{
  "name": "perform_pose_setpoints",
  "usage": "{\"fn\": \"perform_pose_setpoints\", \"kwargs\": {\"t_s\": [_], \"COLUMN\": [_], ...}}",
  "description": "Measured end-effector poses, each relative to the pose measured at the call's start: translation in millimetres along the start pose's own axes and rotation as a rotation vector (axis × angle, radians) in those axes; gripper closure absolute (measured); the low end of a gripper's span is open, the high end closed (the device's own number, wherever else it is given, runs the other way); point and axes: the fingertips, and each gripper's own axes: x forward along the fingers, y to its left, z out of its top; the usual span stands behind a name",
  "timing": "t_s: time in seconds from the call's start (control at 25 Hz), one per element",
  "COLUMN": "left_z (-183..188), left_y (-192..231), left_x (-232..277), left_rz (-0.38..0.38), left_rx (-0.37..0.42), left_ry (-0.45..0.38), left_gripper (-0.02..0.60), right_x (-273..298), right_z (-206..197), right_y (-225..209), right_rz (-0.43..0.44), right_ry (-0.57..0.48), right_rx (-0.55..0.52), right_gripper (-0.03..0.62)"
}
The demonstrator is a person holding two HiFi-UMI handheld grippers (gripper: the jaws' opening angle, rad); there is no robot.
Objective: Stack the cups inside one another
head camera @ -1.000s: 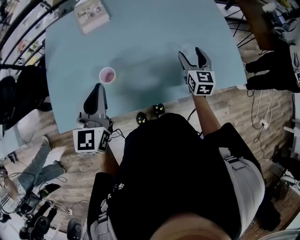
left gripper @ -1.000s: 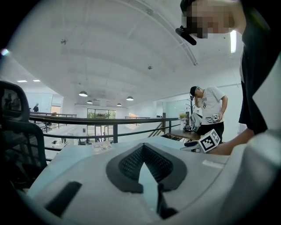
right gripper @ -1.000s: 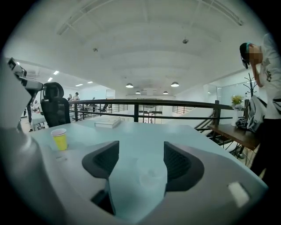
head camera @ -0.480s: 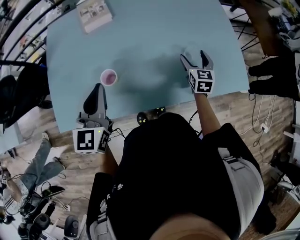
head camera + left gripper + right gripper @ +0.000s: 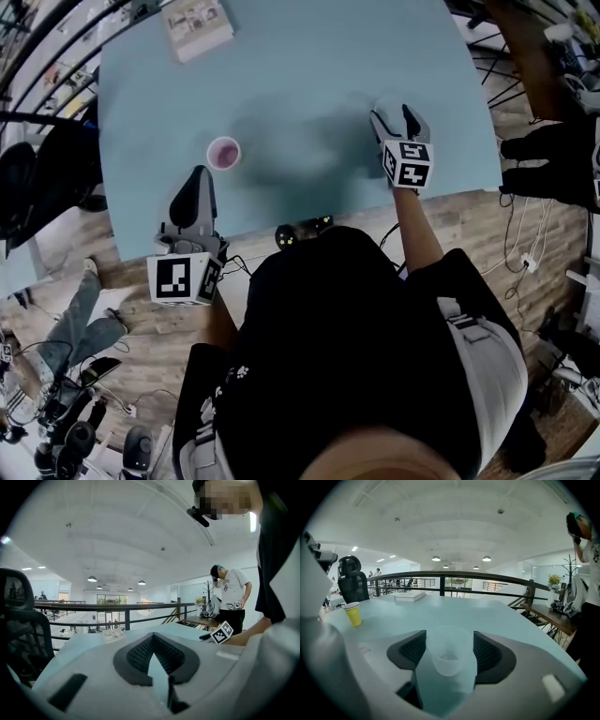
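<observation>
A clear plastic cup stands upright on the pale blue table, near its right front. My right gripper straddles it. Its jaws have just been closing, and the cup's rim now meets both pads. The head view shows this gripper low over the table with the faint clear cup between its fingers. A yellow cup, pink inside, stands alone at the left, and it also shows in the right gripper view. My left gripper hovers at the front edge behind it, shut and holding nothing.
A booklet lies at the table's far edge. A black office chair stands left of the table. A person's black-gloved hands are off the right edge. A railing runs beyond the table.
My right gripper has sunk toward the table and now sits around the clear cup. The left gripper and the yellow cup have stayed in place.
</observation>
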Motion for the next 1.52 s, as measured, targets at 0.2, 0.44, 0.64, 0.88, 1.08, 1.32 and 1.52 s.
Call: {"fn": "perform_pose_setpoints", "kwargs": {"t_s": [0.2, 0.44, 0.64, 0.88, 1.08, 1.32, 1.52], "left_z": [2.9, -5.5, -5.8, -10.2, -12.0, -17.3, -25.0], "left_y": [0.0, 1.6, 2.7, 11.9, 22.1, 37.3, 49.7], "left_x": [-2.5, -12.8, -24.3, -45.4, -63.3, -95.1, -119.3], "left_rz": [0.0, 0.014, 0.037, 0.079, 0.13, 0.21, 0.271], "left_rx": [0.001, -0.017, -0.019, -0.04, -0.048, -0.075, -0.086], "left_ry": [-0.012, 0.005, 0.003, -0.013, -0.019, -0.038, -0.036], "left_gripper": [0.594, 0.594, 0.594, 0.594, 0.594, 0.594, 0.594], "right_x": [-2.7, -9.5, -13.0, -16.0, -14.2, -9.8, -8.0], "right_z": [4.4, 17.0, 32.3, 54.4, 76.1, 93.3, 106.3], "right_y": [4.3, 21.2, 49.3, 104.0, 151.6, 202.4, 244.2], "right_rz": [0.006, 0.04, 0.117, 0.24, 0.355, 0.46, 0.543], "right_ry": [-0.008, -0.045, -0.073, -0.121, -0.164, -0.188, -0.209], "right_rx": [-0.017, -0.028, -0.046, -0.079, -0.113, -0.147, -0.177], "right_gripper": [0.273, 0.276, 0.278, 0.279, 0.281, 0.281, 0.281]}}
